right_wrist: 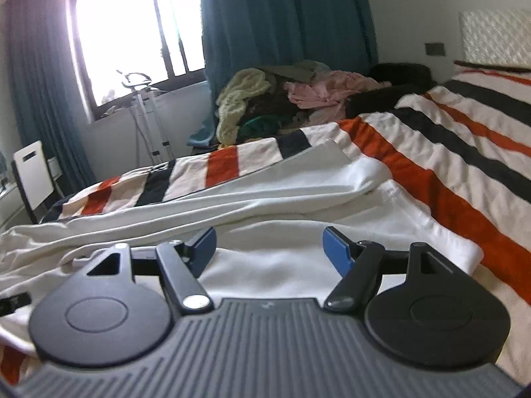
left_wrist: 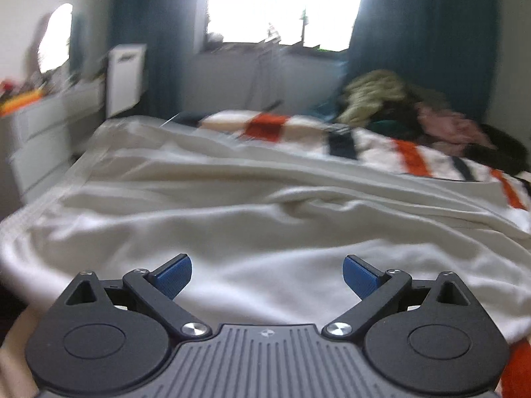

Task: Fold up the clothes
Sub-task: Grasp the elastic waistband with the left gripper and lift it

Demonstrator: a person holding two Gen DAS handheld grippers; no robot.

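The white garment (right_wrist: 265, 199) lies spread lengthwise across the near part of the bed, on the striped blanket (right_wrist: 464, 152), with long ridges running along it and one layer lapped over another toward the far side; whether that lap is a fold laid on purpose or only slack cloth cannot be told, so the scene would fit a garment just laid out as well as one partly folded. Its right-hand edge ends in a rounded hem near the orange stripe, and its left end reaches the bed's left edge by the white drawers (left_wrist: 49, 132). The left gripper (left_wrist: 267, 273) hovers low over the cloth with its jaws wide apart and nothing between them; the right gripper (right_wrist: 269, 248) sits likewise just above the near hem, jaws spread and empty, probably placed to take hold at two points along the near edge. Bare blanket to the right and beyond gives room to move cloth; the heap of clothes (right_wrist: 282, 99) at the bed's far corner limits the far side
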